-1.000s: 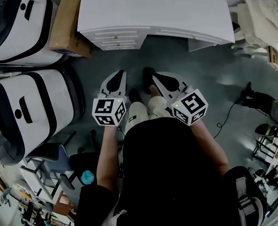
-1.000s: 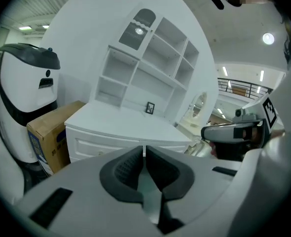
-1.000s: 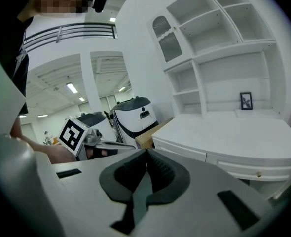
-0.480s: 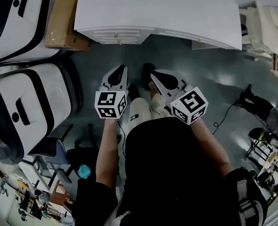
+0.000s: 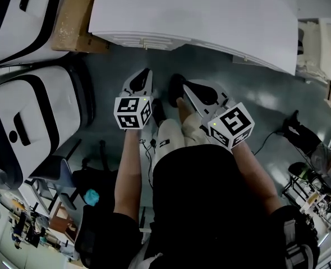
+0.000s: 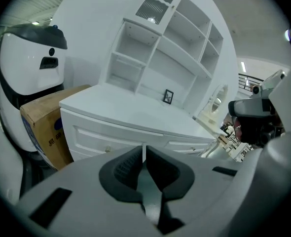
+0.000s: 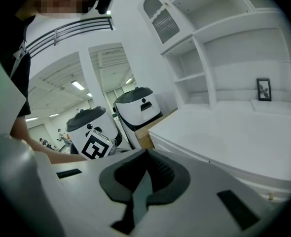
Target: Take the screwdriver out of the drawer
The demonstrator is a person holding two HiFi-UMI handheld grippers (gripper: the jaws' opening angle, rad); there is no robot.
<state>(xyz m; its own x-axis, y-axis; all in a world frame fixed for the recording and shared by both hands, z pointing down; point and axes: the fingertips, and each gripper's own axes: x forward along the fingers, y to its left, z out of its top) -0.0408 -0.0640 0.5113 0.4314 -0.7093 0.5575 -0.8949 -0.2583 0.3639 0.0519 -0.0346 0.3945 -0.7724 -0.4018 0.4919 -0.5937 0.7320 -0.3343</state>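
Observation:
A white desk [image 5: 193,10] stands ahead of me, and its drawers [image 5: 137,40] at the front left are closed. No screwdriver shows in any view. My left gripper [image 5: 145,72] is shut and empty, a short way in front of the drawers and pointing at them. In the left gripper view its jaws [image 6: 144,149] meet just below a drawer front [image 6: 101,139] with a small knob. My right gripper [image 5: 179,84] hangs beside it, also shut and empty. In the right gripper view the shut gripper [image 7: 146,152] points toward the desk top [image 7: 224,127].
A cardboard box [image 5: 70,15] leans against the desk's left side. Two large white-and-black machines [image 5: 25,122] stand on the left. An open white shelf unit [image 6: 165,53] rises from the desk. Cables and gear [image 5: 300,133] lie on the grey floor at right.
The desk has drawn nearer and fills more of the top of the head view. Both grippers have moved forward toward it and stayed shut.

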